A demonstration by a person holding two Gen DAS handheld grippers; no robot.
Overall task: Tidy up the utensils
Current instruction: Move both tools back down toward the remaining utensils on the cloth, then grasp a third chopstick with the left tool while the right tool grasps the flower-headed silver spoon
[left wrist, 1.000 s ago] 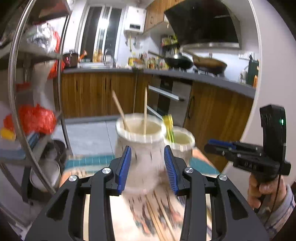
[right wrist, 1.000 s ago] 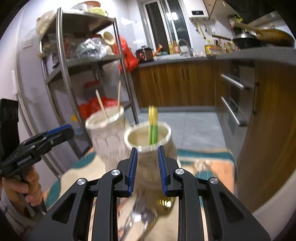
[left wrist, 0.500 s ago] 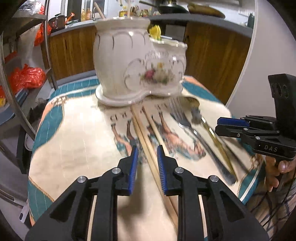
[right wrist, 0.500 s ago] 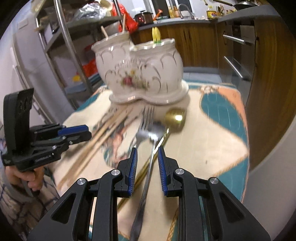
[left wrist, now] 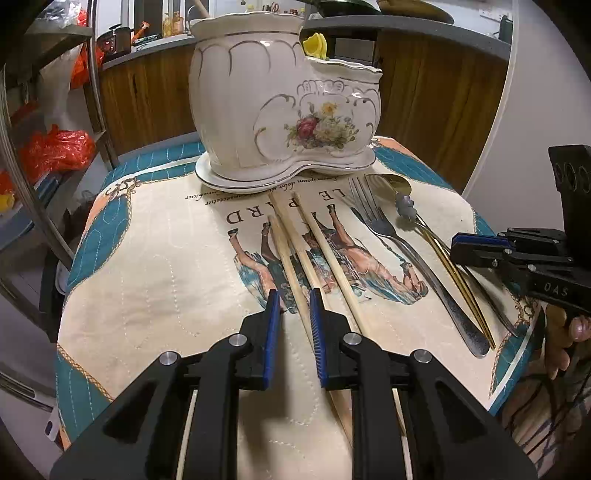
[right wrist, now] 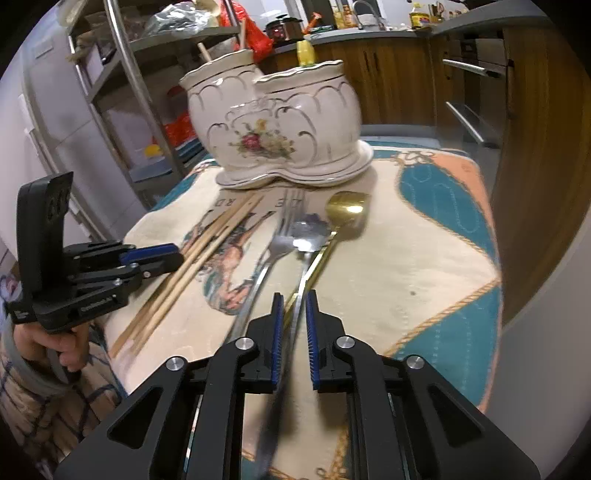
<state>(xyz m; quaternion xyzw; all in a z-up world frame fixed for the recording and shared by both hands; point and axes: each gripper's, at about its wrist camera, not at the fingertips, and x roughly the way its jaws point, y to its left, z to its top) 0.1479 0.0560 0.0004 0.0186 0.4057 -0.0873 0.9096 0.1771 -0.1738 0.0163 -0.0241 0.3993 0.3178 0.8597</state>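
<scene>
A white floral ceramic holder [left wrist: 258,110] [right wrist: 273,122] stands at the far end of the patterned cloth. In front of it lie three wooden chopsticks [left wrist: 291,236] [right wrist: 207,243], a fork [left wrist: 384,229] [right wrist: 273,251], a silver spoon [left wrist: 406,210] [right wrist: 308,230] and a gold spoon [left wrist: 391,182] [right wrist: 347,210]. My left gripper [left wrist: 294,302] [right wrist: 173,254] is down on the cloth, shut on the near ends of two chopsticks. The third chopstick [left wrist: 332,254] lies just right of it. My right gripper [right wrist: 294,306] [left wrist: 458,247] is closing, with the silver spoon's handle between its jaws and a thin gap showing.
A yellow utensil [left wrist: 314,46] and chopsticks [right wrist: 242,33] stick out of the holder. A metal rack [left wrist: 96,74] [right wrist: 122,55] stands left of the table. Wooden cabinets [left wrist: 424,92] are behind. The cloth's edge [right wrist: 491,258] drops off on the right.
Both grippers came down from the height of the holder's rim to the cloth. The left jaws narrowed around the chopsticks, and the right jaws narrowed around the silver spoon's handle.
</scene>
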